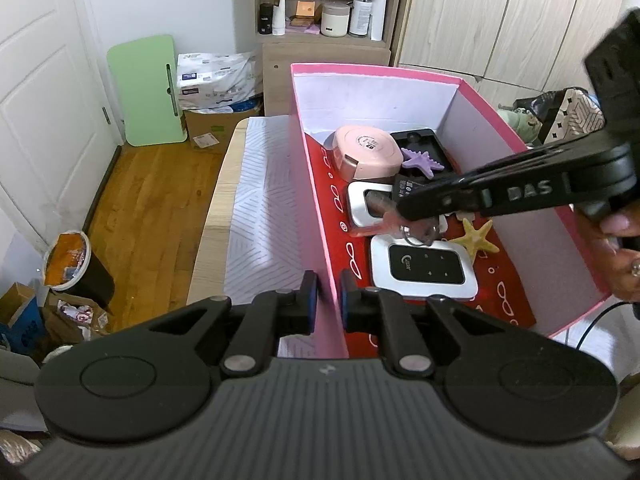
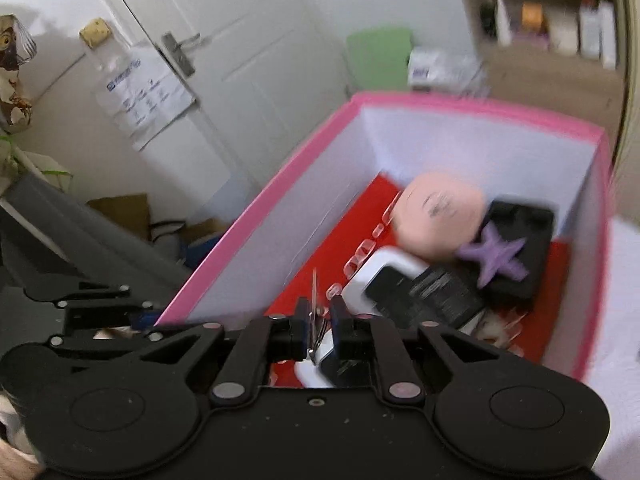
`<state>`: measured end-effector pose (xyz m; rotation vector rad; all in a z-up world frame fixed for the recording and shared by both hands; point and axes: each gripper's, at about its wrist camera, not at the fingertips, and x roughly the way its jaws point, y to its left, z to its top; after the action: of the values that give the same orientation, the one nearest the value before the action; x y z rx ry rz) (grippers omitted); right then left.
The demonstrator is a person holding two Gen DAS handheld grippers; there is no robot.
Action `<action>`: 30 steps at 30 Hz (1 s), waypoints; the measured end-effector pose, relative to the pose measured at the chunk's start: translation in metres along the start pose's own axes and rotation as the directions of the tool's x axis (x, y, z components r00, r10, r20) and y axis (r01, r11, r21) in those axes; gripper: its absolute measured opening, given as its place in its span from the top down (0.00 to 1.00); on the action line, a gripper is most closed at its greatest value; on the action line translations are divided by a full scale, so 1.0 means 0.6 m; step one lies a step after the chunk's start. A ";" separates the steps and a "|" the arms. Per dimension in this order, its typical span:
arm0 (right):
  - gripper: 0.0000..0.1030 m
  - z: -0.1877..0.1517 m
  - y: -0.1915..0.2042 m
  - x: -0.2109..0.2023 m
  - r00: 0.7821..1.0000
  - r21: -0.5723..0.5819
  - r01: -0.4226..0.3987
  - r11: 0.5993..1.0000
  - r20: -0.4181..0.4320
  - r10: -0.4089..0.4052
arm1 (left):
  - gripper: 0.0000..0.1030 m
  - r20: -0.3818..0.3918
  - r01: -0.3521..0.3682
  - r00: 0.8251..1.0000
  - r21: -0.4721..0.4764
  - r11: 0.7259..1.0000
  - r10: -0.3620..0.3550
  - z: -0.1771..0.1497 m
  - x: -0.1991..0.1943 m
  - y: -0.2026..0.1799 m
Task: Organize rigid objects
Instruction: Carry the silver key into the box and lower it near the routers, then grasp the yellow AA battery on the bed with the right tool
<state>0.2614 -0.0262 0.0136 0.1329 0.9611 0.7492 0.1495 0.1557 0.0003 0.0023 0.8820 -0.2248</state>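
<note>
Between right fingers [image 2: 320, 316], over box [image 2: 256, 208]: keyring [image 2: 316, 320], w/ slack.

The right tool [image 2: 320, 322] hung over the near end of a pink box [image 2: 256, 204], its blue pads close together with a thin metal piece, perhaps a key ring [image 2: 314, 320], between them; whether the pads pressed on it could not be told. Inside, on the red floor of the box, lay a round pink case [image 2: 438, 216], a purple starfish [image 2: 496, 256] on a black tray [image 2: 528, 236], and a dark flat device [image 2: 436, 296] on a white-rimmed one [image 2: 384, 264]. The left tool [image 2: 132, 316] sat at the box's left wall. Behind stood a white door [image 2: 224, 64] and a blurred shelf [image 2: 552, 40].
</note>
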 end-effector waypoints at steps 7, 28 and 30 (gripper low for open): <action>0.74 -0.019 -0.026 -0.071 0.997 0.009 -0.030 1.000 0.065 0.029 | 0.89 0.009 0.015 1.000 -0.021 1.000 -0.014 -0.002 0.001 0.005; 0.64 -0.193 -0.177 -0.290 0.910 0.089 0.381 0.920 0.143 -0.390 | 0.89 0.001 -0.019 1.000 -0.021 1.000 0.019 -0.001 0.001 -0.005; 0.64 -0.213 -0.195 -0.273 0.894 0.080 0.421 0.903 0.131 -0.428 | 0.89 0.000 -0.016 1.000 -0.026 1.000 0.017 -0.001 0.000 -0.005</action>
<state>0.1653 -0.2443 0.0034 0.0171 0.8294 0.3052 0.1483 0.1531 0.0002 -0.0145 0.8841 -0.1980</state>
